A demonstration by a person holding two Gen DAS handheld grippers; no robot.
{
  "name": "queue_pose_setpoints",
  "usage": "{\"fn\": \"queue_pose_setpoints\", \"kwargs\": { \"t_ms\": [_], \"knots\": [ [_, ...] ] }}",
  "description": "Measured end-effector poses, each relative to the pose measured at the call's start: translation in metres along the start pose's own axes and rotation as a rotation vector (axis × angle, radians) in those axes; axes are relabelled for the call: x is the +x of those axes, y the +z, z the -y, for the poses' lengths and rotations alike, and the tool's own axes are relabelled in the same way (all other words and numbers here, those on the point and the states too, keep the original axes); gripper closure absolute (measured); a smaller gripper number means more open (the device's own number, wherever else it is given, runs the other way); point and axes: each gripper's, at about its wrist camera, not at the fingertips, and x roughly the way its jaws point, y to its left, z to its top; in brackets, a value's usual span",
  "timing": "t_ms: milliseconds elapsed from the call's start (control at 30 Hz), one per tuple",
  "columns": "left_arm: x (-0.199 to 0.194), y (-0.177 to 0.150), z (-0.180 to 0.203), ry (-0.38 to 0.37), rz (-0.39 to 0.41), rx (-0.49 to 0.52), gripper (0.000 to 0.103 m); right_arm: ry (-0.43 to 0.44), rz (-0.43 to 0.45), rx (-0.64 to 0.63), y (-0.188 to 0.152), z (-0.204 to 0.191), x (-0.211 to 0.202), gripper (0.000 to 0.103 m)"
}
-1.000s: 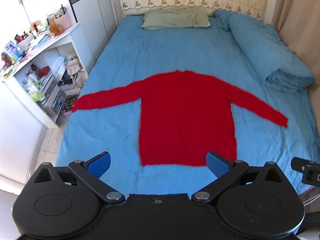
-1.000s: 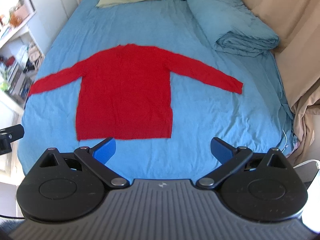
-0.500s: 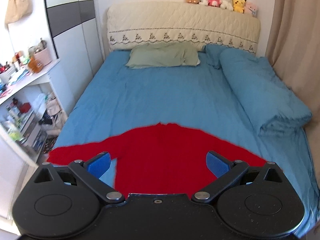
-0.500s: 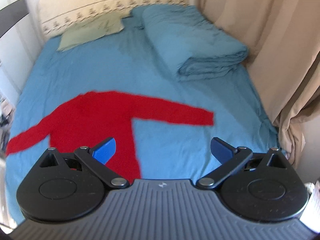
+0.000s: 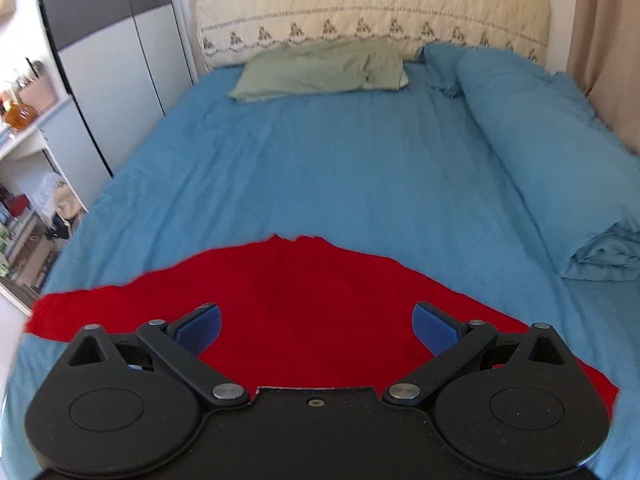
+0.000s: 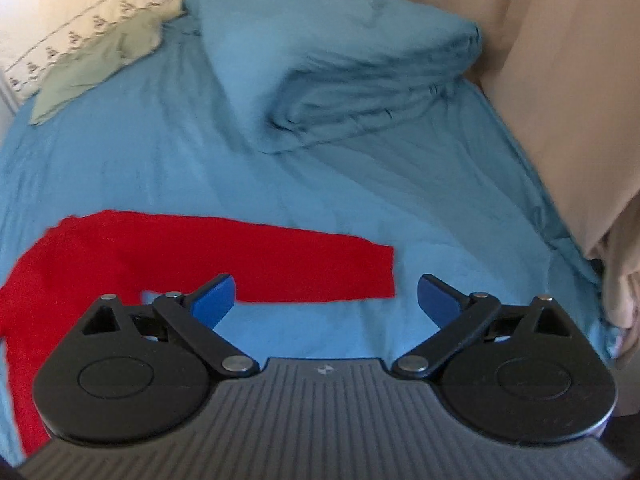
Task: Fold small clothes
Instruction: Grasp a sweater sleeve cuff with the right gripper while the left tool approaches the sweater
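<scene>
A red long-sleeved sweater [image 5: 304, 300] lies flat on the blue bed sheet [image 5: 340, 168], sleeves spread out to both sides. My left gripper [image 5: 316, 326] hovers open above the sweater's chest, nothing between its blue pads. In the right wrist view the sweater's right sleeve [image 6: 280, 260] stretches across, its cuff ending just left of the right pad. My right gripper [image 6: 325, 299] is open over that sleeve's end, holding nothing. The sweater's lower body is hidden behind both gripper housings.
A folded blue duvet [image 6: 340, 60] lies along the bed's right side, a green pillow [image 5: 320, 68] by the cream headboard [image 5: 372, 12]. Beige curtains [image 6: 560, 100] hang on the right. White shelves [image 5: 28, 184] with clutter and a wardrobe stand left of the bed.
Both grippers have come forward and lower over the bed. The left one now sits over the sweater's chest, the right one has swung right to the sleeve's cuff. Both stay open.
</scene>
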Motion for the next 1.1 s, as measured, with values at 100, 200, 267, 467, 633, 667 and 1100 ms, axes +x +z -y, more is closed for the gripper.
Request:
{"fn": "queue_pose_setpoints", "kwargs": {
  "t_ms": [100,200,267,467,633,667,1100],
  "knots": [
    [0.048,-0.008,0.028,0.004,-0.014,0.023,0.000,-0.001,-0.011,0.005,-0.006,0.019,0.065,0.000],
    [0.093,-0.018,0.048,-0.002,-0.027,0.046,0.000,-0.008,-0.025,0.012,-0.017,0.031,0.115,0.006],
    [0.122,-0.027,0.058,0.001,-0.032,0.051,0.000,-0.014,-0.033,0.028,-0.023,0.039,0.148,0.007],
    [0.189,-0.046,0.081,-0.012,-0.068,0.036,0.000,-0.018,-0.039,0.117,-0.050,0.068,0.205,0.020],
    [0.229,-0.057,0.101,-0.011,-0.069,0.094,0.000,0.037,-0.032,0.178,-0.065,0.080,0.225,0.033],
    [0.235,-0.059,0.104,-0.009,-0.070,0.101,0.000,0.046,-0.024,0.184,-0.067,0.080,0.226,0.036],
    [0.285,-0.076,0.120,-0.001,-0.123,0.111,0.000,0.059,0.063,0.187,-0.054,0.055,0.201,0.079]
  ]
}}
